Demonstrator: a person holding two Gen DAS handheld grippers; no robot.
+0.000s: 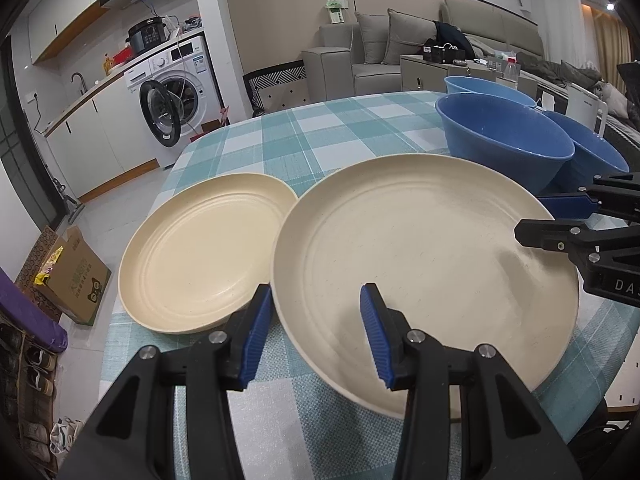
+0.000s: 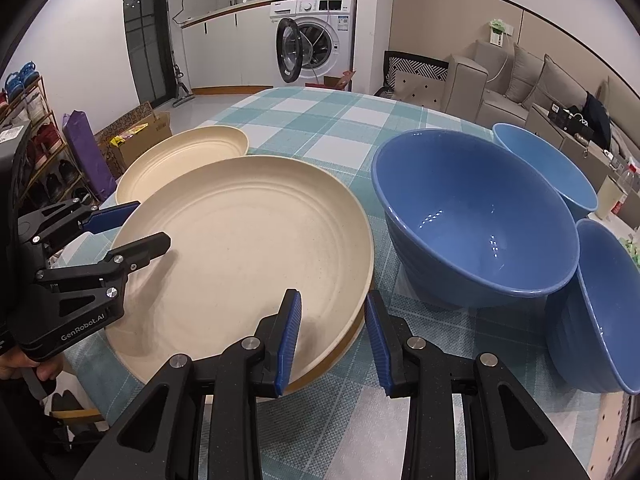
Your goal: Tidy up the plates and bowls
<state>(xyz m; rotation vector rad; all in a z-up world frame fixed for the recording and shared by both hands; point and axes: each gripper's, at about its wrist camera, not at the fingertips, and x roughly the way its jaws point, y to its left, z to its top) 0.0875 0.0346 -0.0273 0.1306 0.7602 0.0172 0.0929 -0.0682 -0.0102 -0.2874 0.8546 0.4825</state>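
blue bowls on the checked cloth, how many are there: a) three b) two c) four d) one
a: the right wrist view shows three, a large blue bowl nearest the front cream plate, a lighter blue bowl behind it, and a third blue bowl at the right edge.

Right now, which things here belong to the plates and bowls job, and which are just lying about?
Job:
near plate
far plate
big bowl
right bowl
far bowl

Lying about:
washing machine
sofa
cardboard box
shoe rack
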